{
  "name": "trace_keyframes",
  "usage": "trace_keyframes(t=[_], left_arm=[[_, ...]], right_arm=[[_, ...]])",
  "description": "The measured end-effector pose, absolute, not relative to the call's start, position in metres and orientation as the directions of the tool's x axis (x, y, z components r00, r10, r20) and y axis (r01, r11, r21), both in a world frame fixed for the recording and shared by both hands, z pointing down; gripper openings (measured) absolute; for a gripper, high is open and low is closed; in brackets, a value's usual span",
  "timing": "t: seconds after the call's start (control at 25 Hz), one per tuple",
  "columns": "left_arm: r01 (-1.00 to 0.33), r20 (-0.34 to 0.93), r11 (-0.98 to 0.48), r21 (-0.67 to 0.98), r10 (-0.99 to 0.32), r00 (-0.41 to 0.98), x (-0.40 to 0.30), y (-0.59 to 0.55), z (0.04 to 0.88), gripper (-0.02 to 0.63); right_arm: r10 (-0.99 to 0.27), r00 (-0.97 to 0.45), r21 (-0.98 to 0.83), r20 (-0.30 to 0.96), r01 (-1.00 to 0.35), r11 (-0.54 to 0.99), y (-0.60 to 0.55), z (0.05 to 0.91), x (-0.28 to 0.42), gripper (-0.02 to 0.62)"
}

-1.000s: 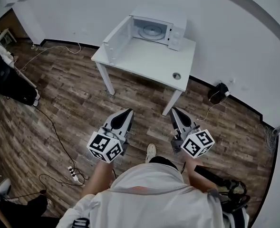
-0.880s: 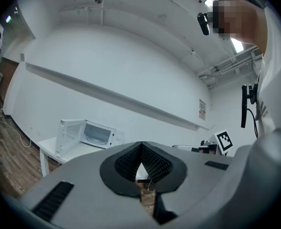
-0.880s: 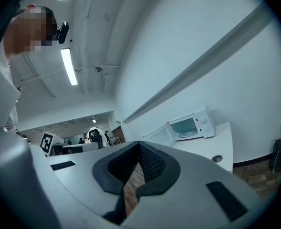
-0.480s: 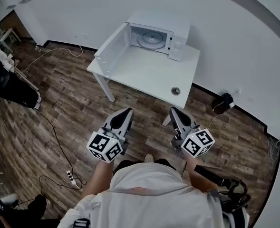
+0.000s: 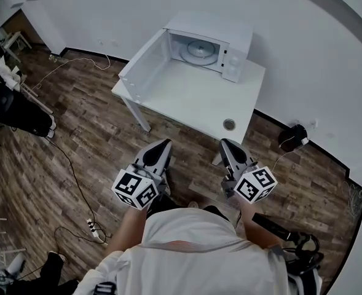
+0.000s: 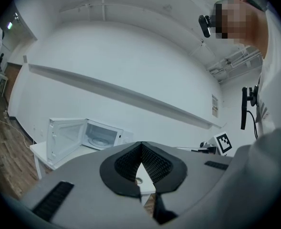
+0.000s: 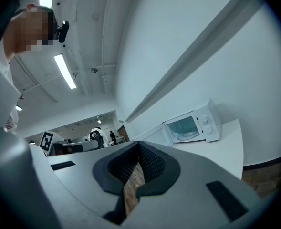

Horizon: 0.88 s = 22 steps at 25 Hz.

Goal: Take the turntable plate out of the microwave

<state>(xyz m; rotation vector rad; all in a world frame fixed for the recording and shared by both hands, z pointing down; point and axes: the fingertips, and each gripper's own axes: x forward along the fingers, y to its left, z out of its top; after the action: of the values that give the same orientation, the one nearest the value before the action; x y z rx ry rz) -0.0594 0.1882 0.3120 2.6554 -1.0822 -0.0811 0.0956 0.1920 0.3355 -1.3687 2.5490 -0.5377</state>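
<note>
A white microwave (image 5: 220, 37) stands at the far end of a white table (image 5: 199, 100) with its door (image 5: 145, 66) swung wide to the left. The round glass turntable plate (image 5: 200, 52) lies flat inside the cavity. It also shows inside the microwave (image 6: 102, 136) in the left gripper view and as the plate (image 7: 187, 135) in the right gripper view. My left gripper (image 5: 164, 144) and right gripper (image 5: 224, 143) are held side by side over the floor, short of the table's near edge. Both are shut and hold nothing.
A small round metal fitting (image 5: 229, 125) sits in the table's near right corner. Cables and a power strip (image 5: 93, 228) lie on the wood floor to the left. Dark bags (image 5: 18, 112) stand at far left, and a black object (image 5: 292, 137) rests by the wall right of the table.
The table and microwave have come nearer and lower in the head view as I moved toward them. Both grippers keep the same pose, shut and side by side.
</note>
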Motion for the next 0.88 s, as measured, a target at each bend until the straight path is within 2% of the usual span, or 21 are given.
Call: trace_keyframes(t=[0.48,0.88], left_arm=[[-0.622,0.021,-0.734,0.273,-0.642,0.766,-0.049,0.109,0.308,0.011],[-0.580,0.014,-0.764,0.285,-0.601,0.799,-0.087,0.003,0.303,0.011]], right_arm=[[-0.866,-0.500,-0.389,0.006,-0.799,0.459,0.127,0.336,0.102,0.003],[-0.894,-0.448,-0.365,0.023,-0.836,0.410,0.035,0.324,0.061,0.003]])
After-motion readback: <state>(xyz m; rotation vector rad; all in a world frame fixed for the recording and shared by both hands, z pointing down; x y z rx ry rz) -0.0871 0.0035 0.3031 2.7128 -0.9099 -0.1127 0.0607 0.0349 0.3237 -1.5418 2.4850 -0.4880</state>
